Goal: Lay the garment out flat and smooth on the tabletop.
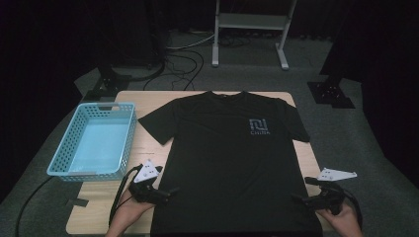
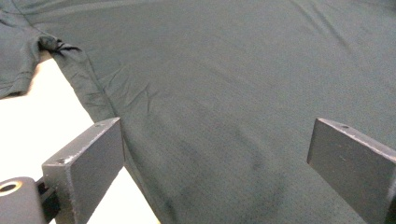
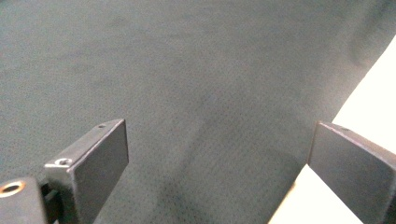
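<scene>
Wooden table (image 1: pixel 148 98) carries flat black short-sleeved T-shirt (image 1: pixel 232 163); left gripper (image 1: pixel 170 191) and right gripper (image 1: pixel 296 198) at shirt's near side edges, jaws wide open, holding nothing.

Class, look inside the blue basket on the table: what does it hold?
The blue basket shows a bare pale floor through its open top, with nothing lying in it. The strip of floor just behind its near wall is hidden.

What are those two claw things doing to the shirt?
A person holds the left gripper and right gripper at the bottom corners of a black short-sleeved T-shirt spread flat on the wooden table. Both sets of jaws stand open, gripping nothing yet. A light blue plastic basket sits at the left.
</scene>
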The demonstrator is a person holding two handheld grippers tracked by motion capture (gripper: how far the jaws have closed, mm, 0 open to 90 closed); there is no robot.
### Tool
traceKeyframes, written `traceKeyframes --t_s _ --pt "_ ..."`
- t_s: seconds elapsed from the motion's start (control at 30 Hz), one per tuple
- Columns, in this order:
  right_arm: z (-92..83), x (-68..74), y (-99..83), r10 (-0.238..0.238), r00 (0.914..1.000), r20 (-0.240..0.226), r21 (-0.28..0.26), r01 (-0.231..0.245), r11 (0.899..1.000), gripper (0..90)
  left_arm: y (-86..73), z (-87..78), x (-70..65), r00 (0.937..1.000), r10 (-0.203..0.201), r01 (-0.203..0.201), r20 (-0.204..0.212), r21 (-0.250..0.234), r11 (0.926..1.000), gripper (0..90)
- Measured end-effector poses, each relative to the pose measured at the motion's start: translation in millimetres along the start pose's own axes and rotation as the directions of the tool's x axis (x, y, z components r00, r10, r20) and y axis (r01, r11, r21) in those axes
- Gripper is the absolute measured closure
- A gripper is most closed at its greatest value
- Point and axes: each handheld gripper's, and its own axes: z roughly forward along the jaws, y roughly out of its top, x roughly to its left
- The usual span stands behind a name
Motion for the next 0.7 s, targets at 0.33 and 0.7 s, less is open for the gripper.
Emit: traceKeyframes --t_s 0.33,0.7 --pt "-5.1 -1.4 -11.9 0.027 0.9996 0.008 -0.022 -0.027 0.999 5.1 -11.3 -5.4 -0.2 0.9991 -0.037 0.036 -0.022 -0.034 0.9988 3.2" --pt "-16.3 -1.3 -26.3 0.058 0.9978 0.034 -0.060 -0.056 0.997 5.1 -20.7 -14.2 -3.1 0.9959 -0.069 0.064 -0.059 -0.082 0.9946 3.1"
